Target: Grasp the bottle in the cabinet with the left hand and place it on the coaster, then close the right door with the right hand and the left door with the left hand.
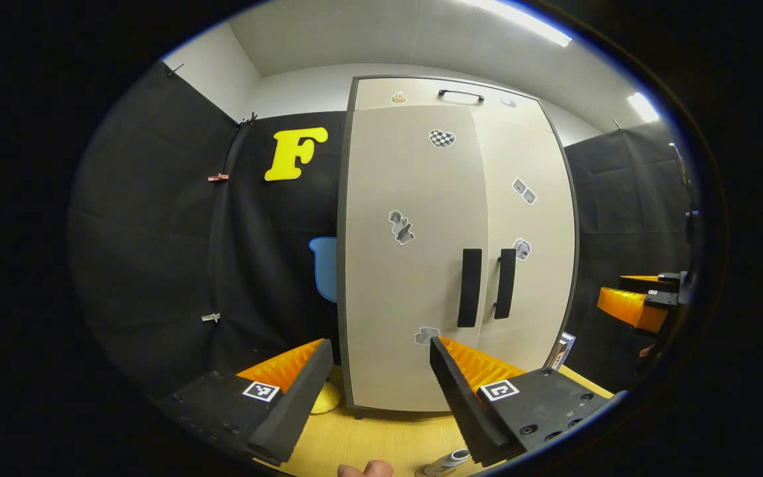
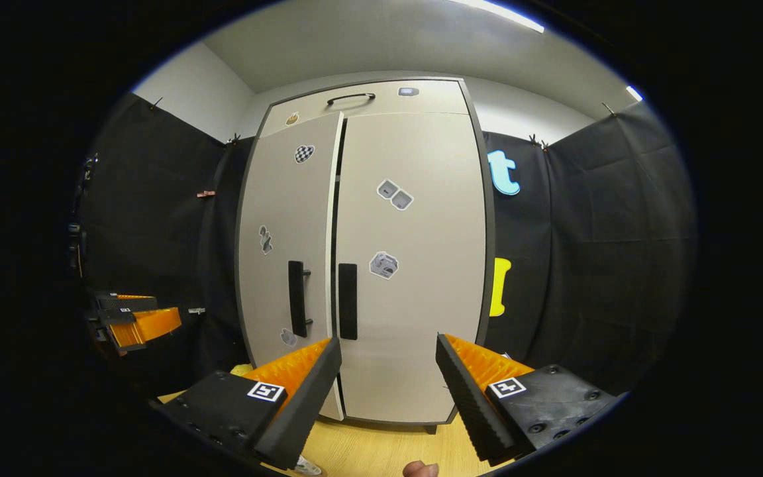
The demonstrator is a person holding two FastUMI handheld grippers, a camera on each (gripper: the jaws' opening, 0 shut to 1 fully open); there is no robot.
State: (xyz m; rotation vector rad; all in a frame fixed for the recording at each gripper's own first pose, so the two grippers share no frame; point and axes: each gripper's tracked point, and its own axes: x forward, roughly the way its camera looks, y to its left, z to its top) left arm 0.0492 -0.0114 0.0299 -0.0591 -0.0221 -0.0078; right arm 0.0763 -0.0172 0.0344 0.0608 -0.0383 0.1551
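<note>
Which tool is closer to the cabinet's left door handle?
Probably the left tool, though it's close. It faces the left door handle almost straight on. The right tool sits in front of the right door, with that handle up and off to its left.

The left gripper (image 1: 375,384) is held level and pointing forward, its two fingers spread wide apart with nothing between them; in the right gripper view it appears farther off at the left edge (image 2: 133,321). The right gripper (image 2: 388,387) is likewise level, with its fingers wide apart and nothing held; in the left gripper view it appears at the right edge (image 1: 640,301). A fingertip (image 1: 365,469) of the holding hand shows at the bottom of each view.
</note>
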